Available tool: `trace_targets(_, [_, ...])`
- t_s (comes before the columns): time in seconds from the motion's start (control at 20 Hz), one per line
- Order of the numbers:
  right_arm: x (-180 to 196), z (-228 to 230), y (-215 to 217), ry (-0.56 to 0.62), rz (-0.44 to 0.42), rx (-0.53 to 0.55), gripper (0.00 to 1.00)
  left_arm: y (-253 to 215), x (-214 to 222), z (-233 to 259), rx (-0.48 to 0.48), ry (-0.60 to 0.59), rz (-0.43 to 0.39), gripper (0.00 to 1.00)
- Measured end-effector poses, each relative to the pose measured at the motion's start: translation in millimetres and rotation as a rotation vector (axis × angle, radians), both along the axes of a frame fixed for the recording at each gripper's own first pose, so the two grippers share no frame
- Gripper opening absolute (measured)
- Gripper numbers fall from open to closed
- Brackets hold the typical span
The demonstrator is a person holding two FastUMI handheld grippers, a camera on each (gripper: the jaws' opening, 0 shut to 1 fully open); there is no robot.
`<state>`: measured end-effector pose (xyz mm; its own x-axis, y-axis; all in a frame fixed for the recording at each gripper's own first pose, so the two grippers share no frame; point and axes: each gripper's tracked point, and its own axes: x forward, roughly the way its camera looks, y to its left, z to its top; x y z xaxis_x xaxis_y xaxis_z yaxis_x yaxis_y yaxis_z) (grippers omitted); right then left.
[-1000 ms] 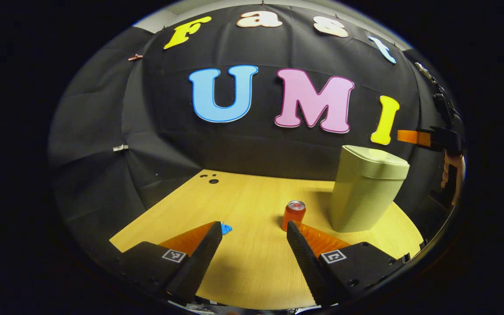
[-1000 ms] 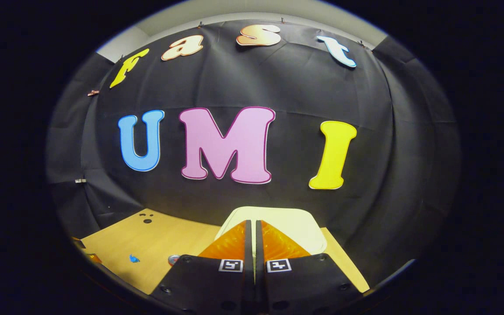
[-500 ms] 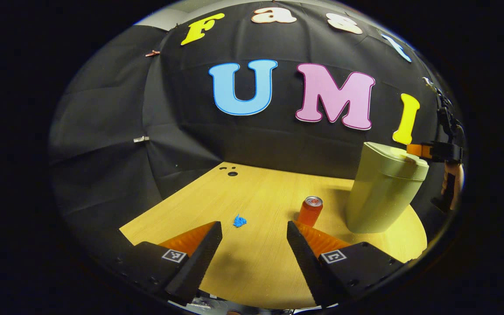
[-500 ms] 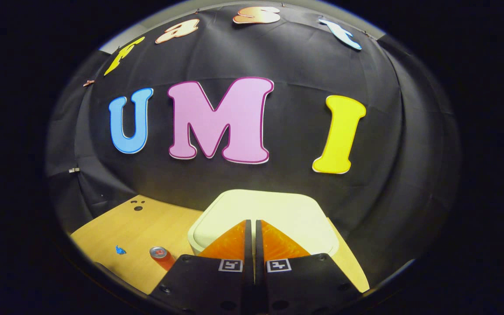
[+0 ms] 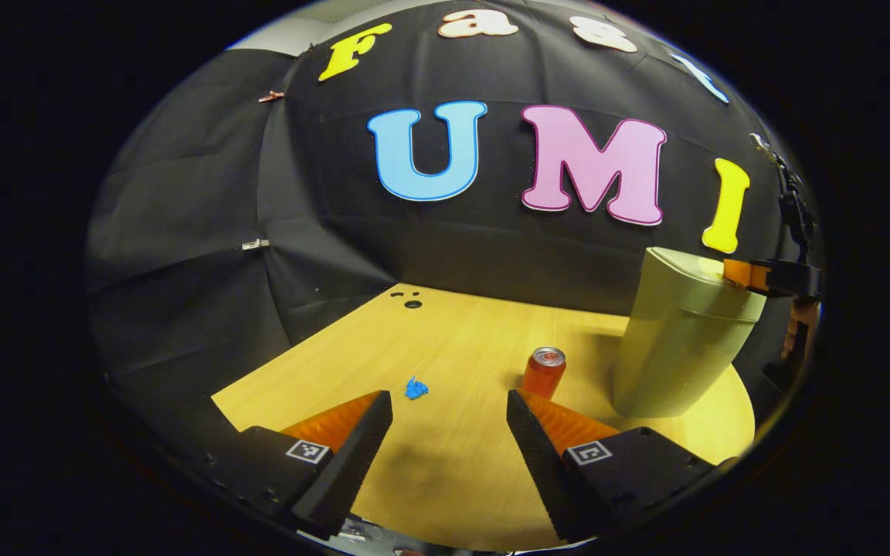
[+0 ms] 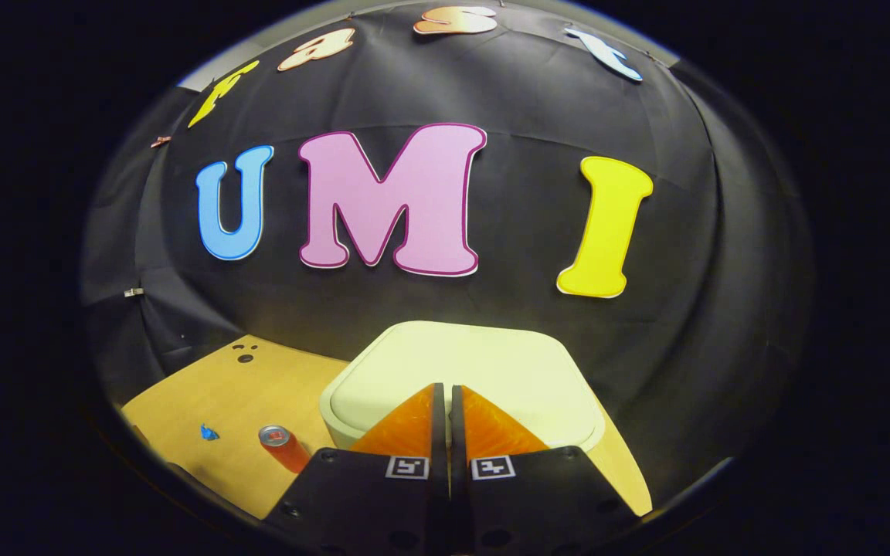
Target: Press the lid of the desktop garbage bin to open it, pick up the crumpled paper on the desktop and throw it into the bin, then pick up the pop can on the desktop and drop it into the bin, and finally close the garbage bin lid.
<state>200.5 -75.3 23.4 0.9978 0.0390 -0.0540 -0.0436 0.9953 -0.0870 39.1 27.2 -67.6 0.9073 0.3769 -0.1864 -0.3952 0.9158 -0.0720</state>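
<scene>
Two grippers share the work: the right gripper (image 6: 445,390), jaws pressed together, sits on the near part of the lid (image 6: 460,371) of the pale green bin (image 5: 681,340), still closed. Pressing straight down, without sideways push, should release it without sliding the bin. The left gripper (image 5: 449,405), jaws spread, waits above the desktop (image 5: 453,340) near the blue crumpled paper (image 5: 416,388) and pop can (image 5: 544,372).
</scene>
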Motion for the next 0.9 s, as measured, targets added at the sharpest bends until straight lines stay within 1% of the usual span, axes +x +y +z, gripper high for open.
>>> trace_targets(0.15, [0,-2,0,-0.014,0.013,-0.011,0.06,-2,-1,4,0.014,-0.004,0.004,0.96])
trace_targets(0.25, [0,-3,1,-0.024,0.021,-0.046,0.06,-2,-5,5,0.026,-0.006,-0.001,0.96])
trace_targets(0.35, [0,-1,0,-0.029,0.013,-0.064,0.06,0,-8,6,0.034,-0.011,-0.003,0.96])
trace_targets(0.45, [0,3,0,-0.036,-0.001,-0.055,0.06,7,-10,8,0.032,-0.017,-0.001,0.96])
trace_targets(0.5, [0,7,1,-0.047,-0.008,-0.072,0.05,10,-12,10,0.029,-0.024,-0.003,0.96])
trace_targets(0.65, [2,11,7,-0.031,-0.013,-0.179,0.05,25,-12,18,0.034,-0.046,-0.024,0.96])
trace_targets(0.7, [0,12,9,-0.013,-0.014,-0.170,0.05,34,-12,19,0.040,-0.047,-0.024,0.96])
trace_targets(0.75, [-3,14,11,0.000,-0.019,-0.136,0.05,45,-12,22,0.047,-0.054,-0.024,0.95])
trace_targets(0.85, [-12,24,11,-0.013,-0.045,-0.084,0.05,65,-13,25,0.052,-0.061,-0.023,0.95])
trace_targets(0.9, [-23,36,12,-0.036,-0.067,-0.064,0.10,81,-13,22,0.049,-0.061,-0.023,0.95])
